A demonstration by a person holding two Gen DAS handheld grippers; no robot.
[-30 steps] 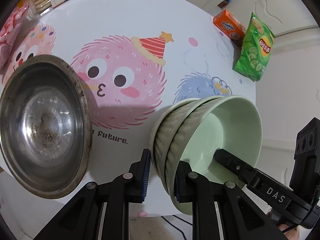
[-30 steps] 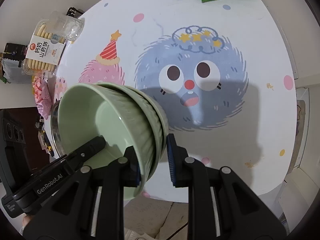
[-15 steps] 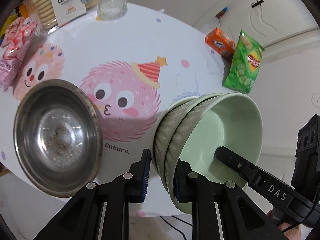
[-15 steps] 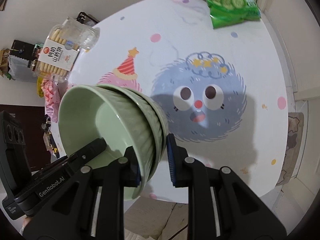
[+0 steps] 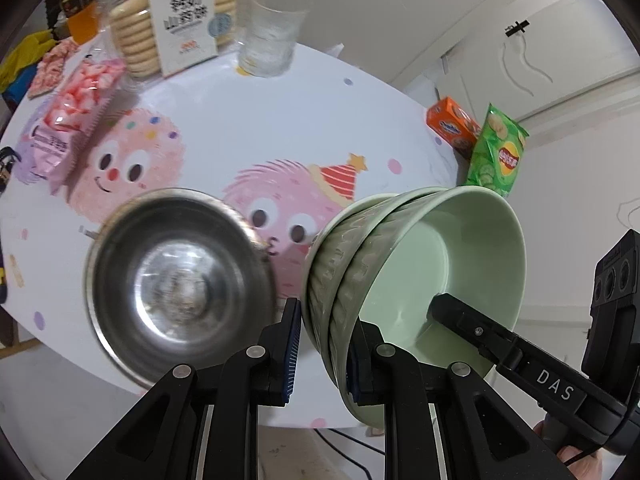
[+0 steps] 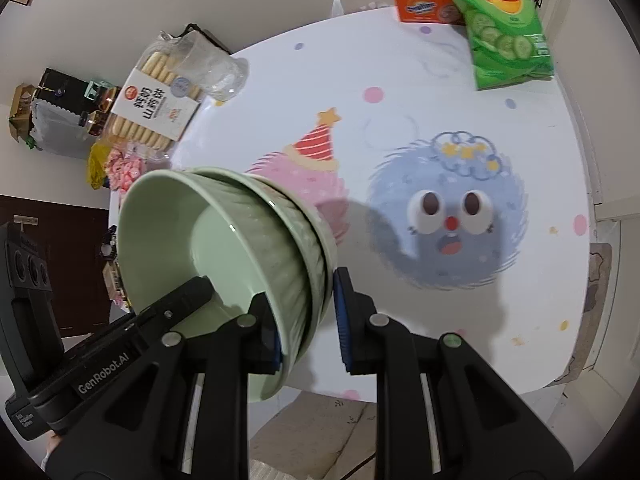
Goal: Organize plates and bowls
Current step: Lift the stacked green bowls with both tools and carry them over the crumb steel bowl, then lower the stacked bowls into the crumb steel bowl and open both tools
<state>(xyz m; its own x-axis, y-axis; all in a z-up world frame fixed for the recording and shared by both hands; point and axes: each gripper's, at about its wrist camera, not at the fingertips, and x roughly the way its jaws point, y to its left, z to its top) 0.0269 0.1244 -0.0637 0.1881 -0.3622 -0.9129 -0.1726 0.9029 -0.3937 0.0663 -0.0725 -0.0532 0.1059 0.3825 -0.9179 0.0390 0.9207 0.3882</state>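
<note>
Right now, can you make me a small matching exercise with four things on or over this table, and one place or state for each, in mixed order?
Things:
1. green bowls
2. steel bowl
3. chip bag
4. clear glass

Places or states:
A. standing by the biscuit pack
B. nested, clamped at the rim by the left gripper and the right gripper
C. lying next to the orange box
D. empty, on the table

Pairs: 1-B, 2-D, 3-C, 4-A

Two steep close views, shared table (image 5: 248, 120)
</note>
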